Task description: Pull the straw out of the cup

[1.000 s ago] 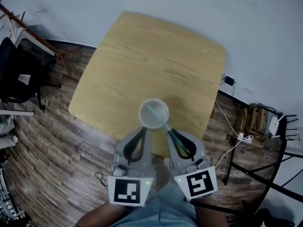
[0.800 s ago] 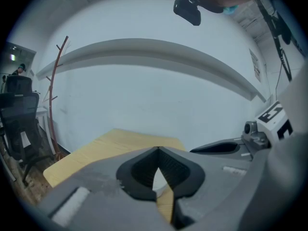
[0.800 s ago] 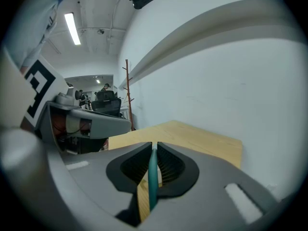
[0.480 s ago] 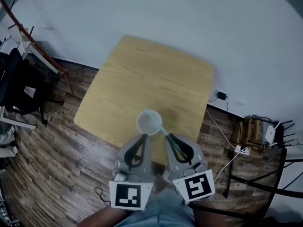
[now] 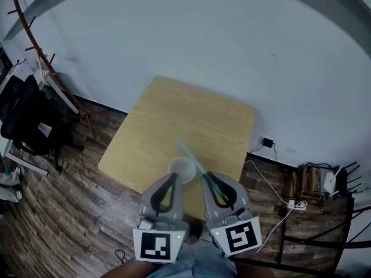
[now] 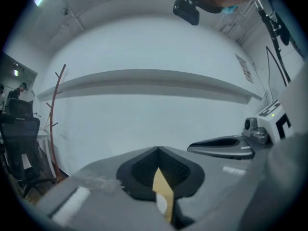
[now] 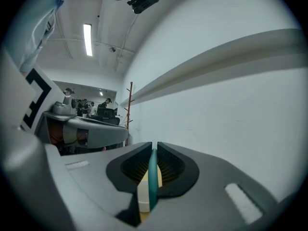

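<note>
Clamping a thin teal plastic straw [image 5: 188,154] that slants forward across a round white cup [image 5: 182,170] on the wooden worktop [image 5: 191,114], the right claw [image 5: 206,176] hovers; the left claw [image 5: 174,176] is closed, empty.

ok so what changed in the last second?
Both grippers lifted. The right gripper, shut on the straw, drew it up: its far end now shows past the rim of the cup, over the table. The left gripper rose alongside, shut and empty. The cup stays near the table's front edge; no grip taken or released.
</note>
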`<state>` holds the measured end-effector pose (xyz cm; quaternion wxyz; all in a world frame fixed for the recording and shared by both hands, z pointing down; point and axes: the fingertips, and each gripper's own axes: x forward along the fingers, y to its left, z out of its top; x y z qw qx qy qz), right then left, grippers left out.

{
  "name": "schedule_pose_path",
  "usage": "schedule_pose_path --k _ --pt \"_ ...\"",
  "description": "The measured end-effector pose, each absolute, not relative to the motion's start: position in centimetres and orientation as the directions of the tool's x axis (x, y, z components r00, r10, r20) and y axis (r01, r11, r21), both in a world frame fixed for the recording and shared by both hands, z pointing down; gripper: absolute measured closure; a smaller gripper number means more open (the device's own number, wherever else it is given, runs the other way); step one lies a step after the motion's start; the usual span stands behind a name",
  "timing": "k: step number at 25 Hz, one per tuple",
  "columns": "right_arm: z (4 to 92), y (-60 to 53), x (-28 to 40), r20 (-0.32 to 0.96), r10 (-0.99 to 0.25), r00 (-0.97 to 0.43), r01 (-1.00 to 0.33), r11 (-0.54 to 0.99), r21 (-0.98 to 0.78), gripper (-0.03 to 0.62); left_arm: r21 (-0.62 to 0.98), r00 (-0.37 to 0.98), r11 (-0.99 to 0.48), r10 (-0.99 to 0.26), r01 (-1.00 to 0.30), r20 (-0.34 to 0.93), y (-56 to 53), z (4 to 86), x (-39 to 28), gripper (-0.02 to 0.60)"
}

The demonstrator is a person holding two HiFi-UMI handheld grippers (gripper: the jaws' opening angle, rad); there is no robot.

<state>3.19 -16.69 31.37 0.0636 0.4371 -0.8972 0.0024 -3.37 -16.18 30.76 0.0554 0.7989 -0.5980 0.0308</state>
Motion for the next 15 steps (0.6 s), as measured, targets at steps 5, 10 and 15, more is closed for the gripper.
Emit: schedule_pose_path --k 5,10,15 --pt "28.1 -16.5 3.9 0.03 -0.798 -0.601 -0.795 0.602 0.076 0.554 0.035 0.271 -0.269 -0.96 -0.962 0.066 -15.8 28.8 -3.1 0.561" --pt "26.0 -16.2 4.1 -0.011 -0.796 -0.605 -0.791 0.599 0.12 0.554 0.025 0.262 -0.261 -0.965 -0.965 0.031 -15.7 27.7 -3.0 0.561" --pt "25.0 -16.1 4.5 -0.033 -0.797 -0.603 -0.793 0.595 0.135 0.554 0.014 0.255 -0.255 -0.967 -0.967 -0.01 -15.6 26.4 -2.7 0.561"
